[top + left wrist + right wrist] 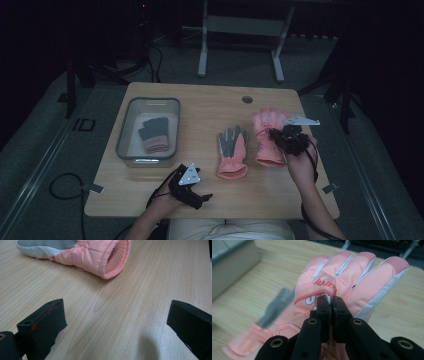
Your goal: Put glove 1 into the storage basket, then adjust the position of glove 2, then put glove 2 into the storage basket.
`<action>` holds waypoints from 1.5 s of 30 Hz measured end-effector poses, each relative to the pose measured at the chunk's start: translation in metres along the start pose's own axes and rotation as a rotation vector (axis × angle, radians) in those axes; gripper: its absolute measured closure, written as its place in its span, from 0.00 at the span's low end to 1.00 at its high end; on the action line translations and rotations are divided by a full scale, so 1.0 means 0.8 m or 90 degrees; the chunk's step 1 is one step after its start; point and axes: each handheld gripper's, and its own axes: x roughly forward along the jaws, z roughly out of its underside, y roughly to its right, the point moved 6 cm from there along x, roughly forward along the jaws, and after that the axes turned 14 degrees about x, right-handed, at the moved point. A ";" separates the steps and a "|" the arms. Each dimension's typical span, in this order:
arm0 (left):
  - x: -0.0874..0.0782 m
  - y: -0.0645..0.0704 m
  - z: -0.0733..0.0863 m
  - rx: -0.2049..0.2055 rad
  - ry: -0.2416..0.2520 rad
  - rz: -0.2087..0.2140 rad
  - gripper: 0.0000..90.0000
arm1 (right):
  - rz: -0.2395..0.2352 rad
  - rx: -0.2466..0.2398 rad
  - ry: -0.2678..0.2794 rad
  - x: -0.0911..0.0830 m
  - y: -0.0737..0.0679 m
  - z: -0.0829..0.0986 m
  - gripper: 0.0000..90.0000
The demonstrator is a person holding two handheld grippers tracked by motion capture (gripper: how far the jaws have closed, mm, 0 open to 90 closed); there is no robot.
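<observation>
Two pink gloves lie on the wooden table (200,107). The left glove (232,150) is palm up with a grey palm, and its open cuff (110,260) faces my left gripper. That left gripper (202,197) (116,312) rests near the table's front edge, open, with bare wood between its jaws. The right glove (265,125) (342,277) lies back up, with white trim and a printed logo. My right gripper (276,134) (331,301) is shut on the fabric on the back of this glove, just below the logo.
A grey-rimmed plastic bin (150,100) (232,257) stands at the table's left and holds a dark grey pair of gloves (154,134). A round cable hole (247,99) sits near the far edge. Cables trail on the floor at the left.
</observation>
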 end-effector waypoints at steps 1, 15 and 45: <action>0.000 0.000 0.000 0.000 0.000 0.001 0.02 | -0.006 -0.004 0.004 0.000 -0.007 -0.004 0.95; 0.000 0.001 0.000 0.006 0.000 -0.001 0.02 | -0.050 -0.021 0.013 0.012 -0.086 -0.029 0.95; 0.001 0.000 0.001 0.007 -0.011 -0.003 0.02 | 0.008 0.005 -0.077 0.093 -0.108 0.045 0.95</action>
